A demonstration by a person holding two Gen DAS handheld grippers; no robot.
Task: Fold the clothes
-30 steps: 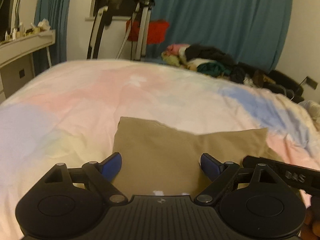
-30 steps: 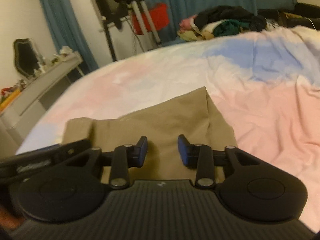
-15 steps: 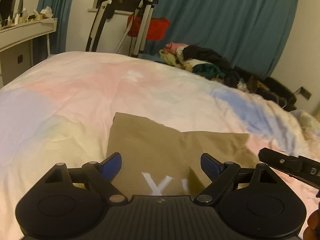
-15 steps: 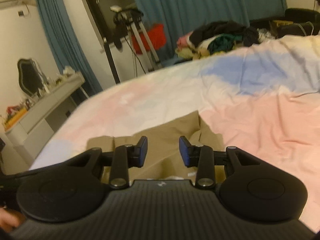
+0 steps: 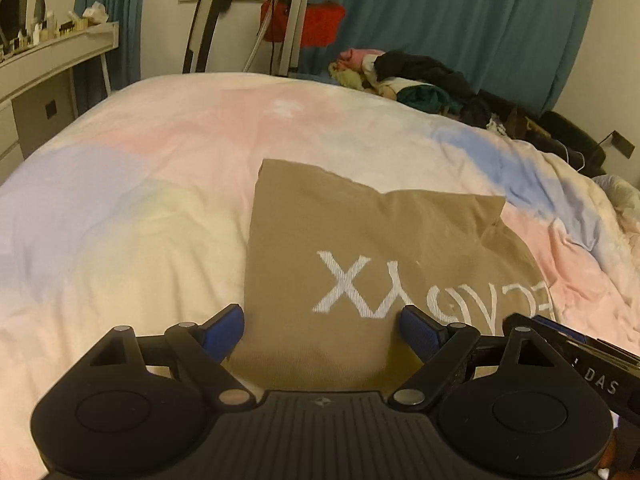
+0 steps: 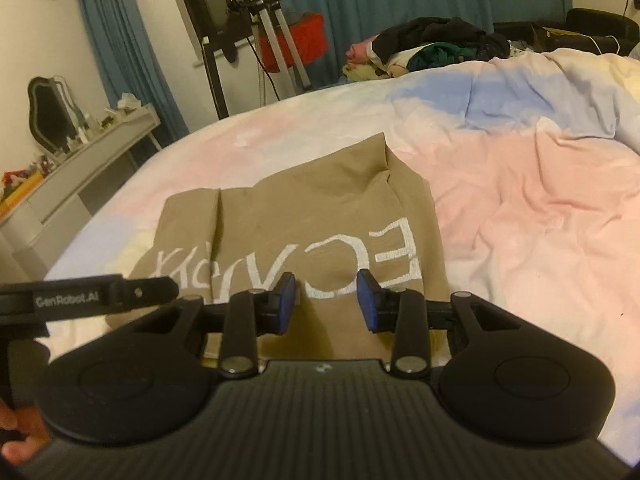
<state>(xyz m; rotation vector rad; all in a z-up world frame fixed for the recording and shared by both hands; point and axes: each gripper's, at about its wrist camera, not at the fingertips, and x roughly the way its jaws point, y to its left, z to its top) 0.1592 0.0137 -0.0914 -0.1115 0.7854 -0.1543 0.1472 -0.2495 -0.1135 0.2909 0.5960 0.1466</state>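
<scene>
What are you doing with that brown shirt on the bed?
A person is folding clothes, holding a gripping tool in each hand. A tan shirt with white letters lies partly folded on the pastel bedspread. The left tool hangs wide open over the shirt's near edge, and the right tool is open too, above the letters. Neither is pinching the cloth. A pile of other clothes waits at the far side.
</scene>
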